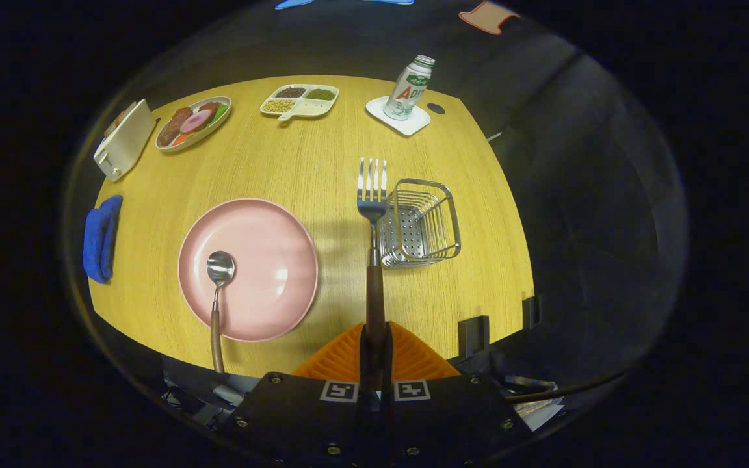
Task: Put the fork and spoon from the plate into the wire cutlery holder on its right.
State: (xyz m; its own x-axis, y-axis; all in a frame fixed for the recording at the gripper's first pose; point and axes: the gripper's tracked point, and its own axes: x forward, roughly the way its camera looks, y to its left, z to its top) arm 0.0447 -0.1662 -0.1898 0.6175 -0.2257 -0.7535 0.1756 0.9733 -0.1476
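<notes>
My gripper (374, 341) is shut on the brown handle of the fork (372, 195), which points straight ahead, held high above the wooden table (309, 162). The fork's tines appear just left of the wire cutlery holder (420, 224), which stands to the right of the pink plate (264, 260). A spoon (220, 273) lies on the plate's left part, its bowl on the plate and its brown handle reaching over the near rim toward the table's edge.
At the table's far side stand a white toaster (124, 140), a plate of food (194, 121), a divided dish of beans (300, 101) and a bottle (410, 88) on a white coaster. A blue cloth (101, 237) lies at the left edge.
</notes>
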